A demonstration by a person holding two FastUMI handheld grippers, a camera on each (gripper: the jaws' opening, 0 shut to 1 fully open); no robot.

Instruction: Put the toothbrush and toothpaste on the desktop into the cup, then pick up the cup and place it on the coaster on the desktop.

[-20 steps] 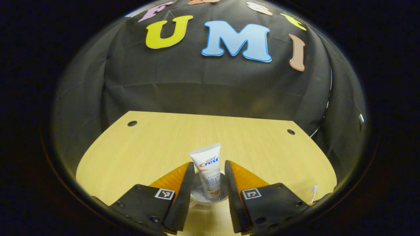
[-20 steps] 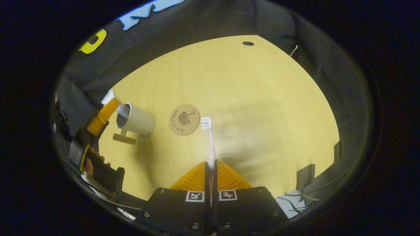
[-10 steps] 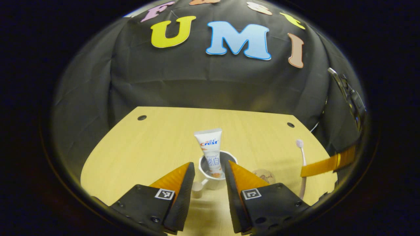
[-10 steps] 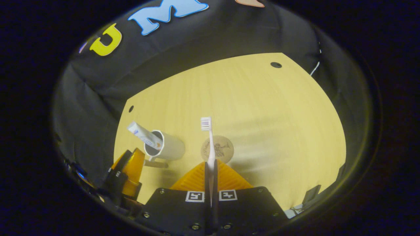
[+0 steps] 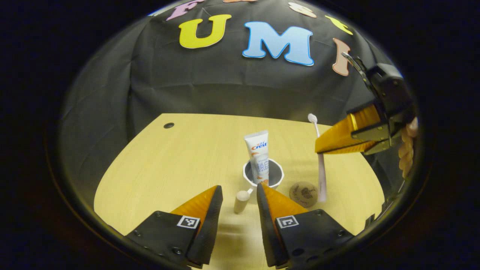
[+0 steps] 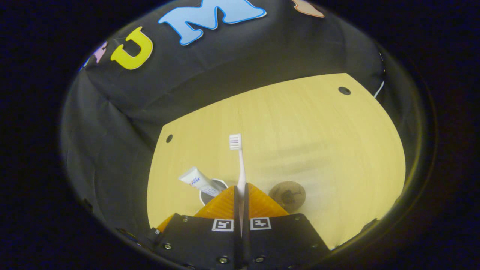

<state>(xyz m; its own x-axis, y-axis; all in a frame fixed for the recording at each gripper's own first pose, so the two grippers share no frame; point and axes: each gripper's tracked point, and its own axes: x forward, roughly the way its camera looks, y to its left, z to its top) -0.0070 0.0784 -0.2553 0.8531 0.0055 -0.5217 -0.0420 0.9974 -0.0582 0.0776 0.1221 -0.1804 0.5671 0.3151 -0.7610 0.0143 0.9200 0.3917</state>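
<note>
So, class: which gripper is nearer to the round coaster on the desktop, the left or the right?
Hard to call. The left gripper sits low, just short of the cup, with the coaster off beside its jaws. The right gripper, raised above the desk, holds the toothbrush over the coaster.

Left gripper [image 5: 238, 193] hangs low over the desk's near edge, orange fingers spread wide, gripping nothing. Right gripper [image 6: 240, 191] sits higher, fingers pinched together around a thin white handle, hand [image 5: 407, 148] behind it.

toothpaste [image 5: 258, 157] upright in white cup [image 5: 263, 179]
</note>
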